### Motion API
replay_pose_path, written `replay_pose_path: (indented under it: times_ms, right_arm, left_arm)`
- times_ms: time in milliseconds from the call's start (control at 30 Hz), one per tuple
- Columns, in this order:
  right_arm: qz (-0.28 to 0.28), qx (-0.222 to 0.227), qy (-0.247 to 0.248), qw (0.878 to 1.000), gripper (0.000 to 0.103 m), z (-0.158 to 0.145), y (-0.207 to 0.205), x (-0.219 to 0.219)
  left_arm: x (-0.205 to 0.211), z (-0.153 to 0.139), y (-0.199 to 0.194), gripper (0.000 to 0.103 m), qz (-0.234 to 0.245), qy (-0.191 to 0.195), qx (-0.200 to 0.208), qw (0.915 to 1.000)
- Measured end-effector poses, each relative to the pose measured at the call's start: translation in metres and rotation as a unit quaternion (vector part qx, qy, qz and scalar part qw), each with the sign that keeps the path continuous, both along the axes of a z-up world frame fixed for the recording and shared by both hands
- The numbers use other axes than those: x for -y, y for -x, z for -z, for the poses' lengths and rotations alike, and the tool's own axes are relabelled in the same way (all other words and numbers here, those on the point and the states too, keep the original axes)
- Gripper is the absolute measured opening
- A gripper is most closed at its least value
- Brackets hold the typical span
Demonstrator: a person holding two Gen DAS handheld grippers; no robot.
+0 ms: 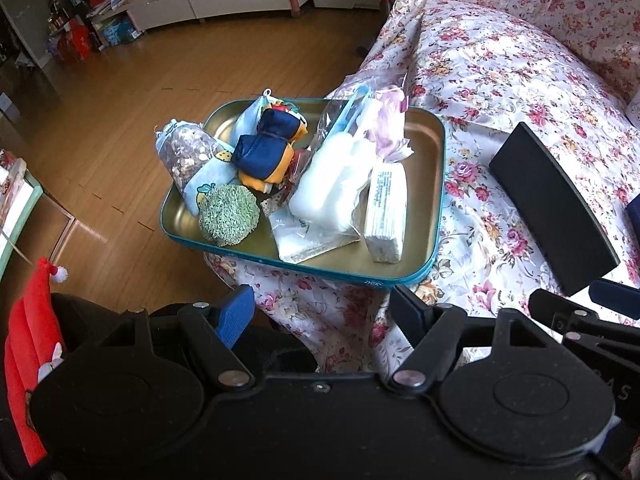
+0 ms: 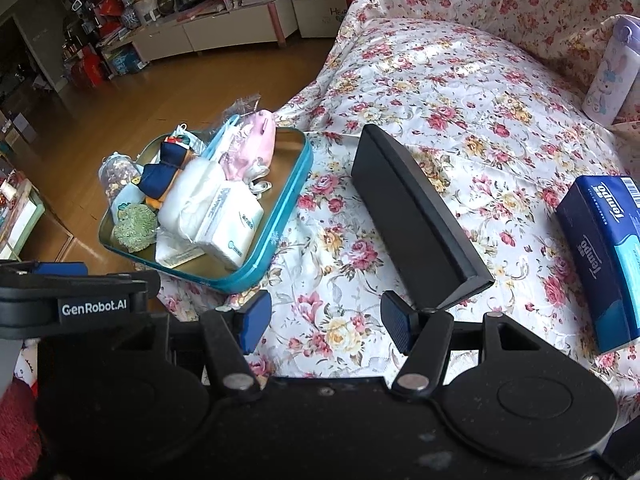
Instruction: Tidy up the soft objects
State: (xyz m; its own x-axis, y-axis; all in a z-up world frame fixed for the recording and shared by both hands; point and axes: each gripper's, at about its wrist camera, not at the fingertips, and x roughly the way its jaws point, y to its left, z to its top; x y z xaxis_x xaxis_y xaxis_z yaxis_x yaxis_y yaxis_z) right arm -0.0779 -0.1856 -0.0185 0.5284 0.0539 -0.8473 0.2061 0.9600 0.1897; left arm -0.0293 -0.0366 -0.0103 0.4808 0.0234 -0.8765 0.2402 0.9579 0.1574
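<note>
Blue-padded left gripper point(image 1: 320, 308) and right gripper point(image 2: 326, 320), both half-open, empty.

We see our own two handheld tools from just behind. Our left tongs point(image 1: 322, 312) have a matte black plastic body with two round, disc-shaped housings side by side. Black link arms rise from silver pivot rivets, and a small screw sits at the centre. The fingers point(image 1: 236, 314) end in ribbed blue pads. Our right tongs point(image 2: 324, 320) are built the same way: speckled black discs, silver rivets, blue ribbed pads. In the right wrist view, the left tool's side carries white lettering reading "GenRobot.AI".
</note>
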Motion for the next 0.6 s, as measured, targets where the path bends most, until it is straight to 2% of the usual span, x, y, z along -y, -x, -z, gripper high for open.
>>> replay_pose_path:
  times_ms: [600]
  right_arm:
    - [0.001,-0.014,-0.001,1.0,0.061,0.0082,-0.0049,0.0014]
  left_arm:
    - [0.0013,0.0073,-0.0044,0.071,-0.002,-0.002,-0.007,1.0]
